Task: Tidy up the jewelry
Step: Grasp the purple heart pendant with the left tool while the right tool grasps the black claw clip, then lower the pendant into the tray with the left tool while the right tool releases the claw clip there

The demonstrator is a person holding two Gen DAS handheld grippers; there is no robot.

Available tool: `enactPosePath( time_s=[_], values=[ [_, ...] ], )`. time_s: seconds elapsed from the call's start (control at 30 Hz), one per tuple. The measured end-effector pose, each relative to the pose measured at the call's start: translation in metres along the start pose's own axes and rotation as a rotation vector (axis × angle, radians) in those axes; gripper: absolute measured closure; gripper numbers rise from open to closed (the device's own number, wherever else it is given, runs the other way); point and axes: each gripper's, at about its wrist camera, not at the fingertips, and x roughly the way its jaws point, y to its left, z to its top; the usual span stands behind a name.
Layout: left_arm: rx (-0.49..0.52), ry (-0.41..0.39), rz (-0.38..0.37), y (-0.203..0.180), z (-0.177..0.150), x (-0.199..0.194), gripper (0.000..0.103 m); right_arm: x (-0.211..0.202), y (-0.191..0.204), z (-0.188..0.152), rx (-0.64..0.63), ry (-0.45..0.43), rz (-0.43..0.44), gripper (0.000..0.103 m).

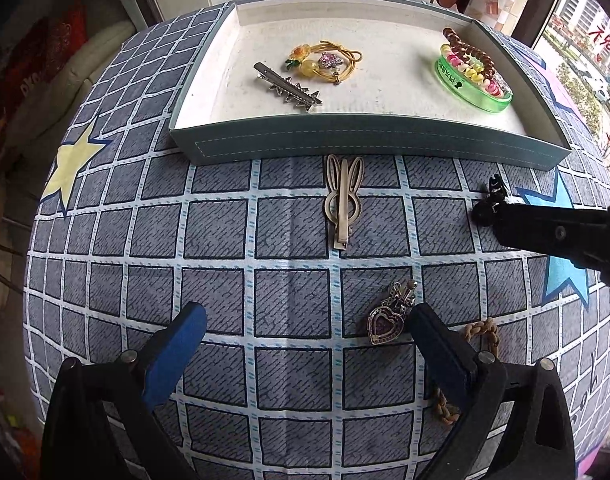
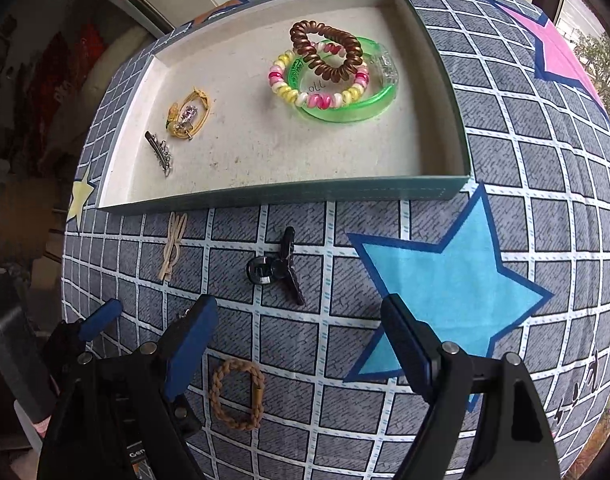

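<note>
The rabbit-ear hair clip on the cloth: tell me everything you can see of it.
The rabbit-ear hair clip is a flat, cream-beige clip that looks like metal or enamel. Two long open loops form the ears, with a straight bar between them and a round loop lower down, ending in a small hinged pinch tab. It lies flat on the grid-patterned tablecloth, ears pointing at the near wall of the teal tray, just outside it. Nothing touches it but the cloth; in the right wrist view it looks the same.

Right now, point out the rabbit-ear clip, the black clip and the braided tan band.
rabbit-ear clip (image 1: 344, 200), left wrist view, centre bar.
black clip (image 2: 283, 268), right wrist view, hinge.
braided tan band (image 2: 217, 390), right wrist view, left side.
</note>
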Motion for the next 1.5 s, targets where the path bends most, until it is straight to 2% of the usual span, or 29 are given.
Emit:
enactPosePath(
  time_s=[0.07, 0.3, 0.53, 0.63, 0.7, 0.9, 0.97, 1.23, 1.5],
  values=[
    [0.001, -0.002, -0.018, 0.000, 0.000, -0.002, 0.000, 0.003, 0.002, 0.003, -0.014, 0.000, -0.007, 0.017],
    [0.042, -0.009, -0.059, -0.017, 0.004, -0.011, 0.020, 0.011, 0.019, 0.008, -0.068, -0.012, -0.057, 0.028],
    [0.085, -0.024, -0.075, -0.036, 0.008, -0.015, 0.036, 0.018, 0.036, 0.013, -0.118, -0.024, -0.125, 0.056],
    [0.113, -0.028, -0.081, -0.043, 0.008, -0.013, 0.056, 0.019, 0.040, 0.014, -0.135, -0.024, -0.138, 0.069],
    [0.127, -0.027, -0.090, -0.048, 0.009, -0.013, 0.073, 0.019, 0.038, 0.013, -0.137, -0.026, -0.141, 0.077],
    [0.098, -0.024, -0.143, -0.041, 0.007, -0.016, 0.073, 0.011, 0.024, 0.007, -0.097, -0.041, -0.101, 0.078],
    [0.082, -0.028, -0.155, -0.027, 0.001, -0.023, 0.073, 0.005, 0.017, 0.002, -0.092, -0.042, -0.077, 0.078],
    [0.066, -0.076, -0.170, -0.002, -0.002, -0.055, 0.073, -0.025, -0.013, -0.017, -0.036, -0.051, 0.002, 0.078],
    [0.076, -0.149, -0.181, 0.009, 0.021, -0.085, 0.073, -0.054, -0.022, -0.023, -0.012, -0.081, 0.039, 0.078]
  ],
)
